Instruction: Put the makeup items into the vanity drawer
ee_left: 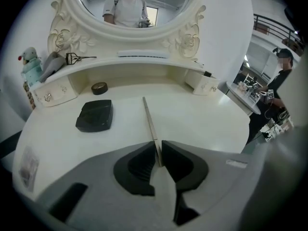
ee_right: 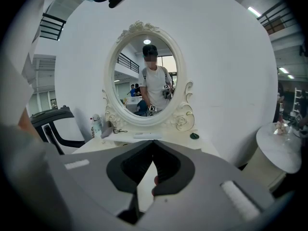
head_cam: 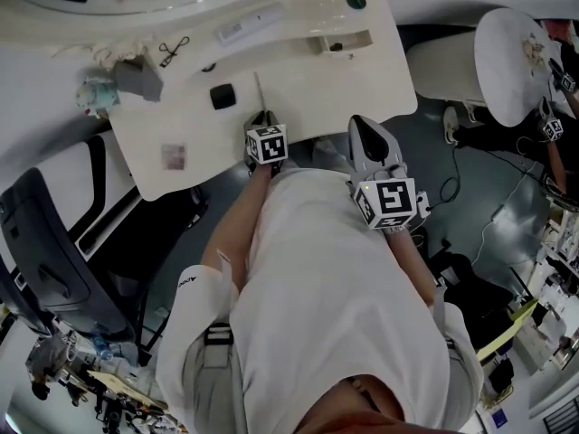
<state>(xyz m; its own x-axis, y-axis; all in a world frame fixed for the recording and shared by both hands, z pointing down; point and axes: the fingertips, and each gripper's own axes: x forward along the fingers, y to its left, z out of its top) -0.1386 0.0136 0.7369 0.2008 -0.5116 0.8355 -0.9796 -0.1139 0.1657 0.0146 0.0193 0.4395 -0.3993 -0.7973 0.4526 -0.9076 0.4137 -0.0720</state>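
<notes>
A thin beige stick (ee_left: 150, 119) lies on the white vanity top (ee_left: 202, 124), pointing away from me. My left gripper (ee_left: 158, 154) is shut on its near end, at the table's front edge (head_cam: 263, 118). A black compact (ee_left: 95, 114) sits to the left of the stick, with a small round dark pot (ee_left: 99, 87) behind it. On the raised shelf lie an eyelash curler (ee_left: 77, 58) and a flat white item (ee_left: 143, 54). My right gripper (ee_right: 153, 143) hangs just off the table's front right (head_cam: 360, 127), shut with nothing in it.
Small drawers (ee_left: 54, 94) (ee_left: 206, 83) flank the shelf; the right one (head_cam: 344, 41) looks pulled out with a dark item inside. A plush toy (ee_left: 30, 64) stands far left. A dark chair (head_cam: 45, 260) is left of me, a round white side table (head_cam: 516, 61) right.
</notes>
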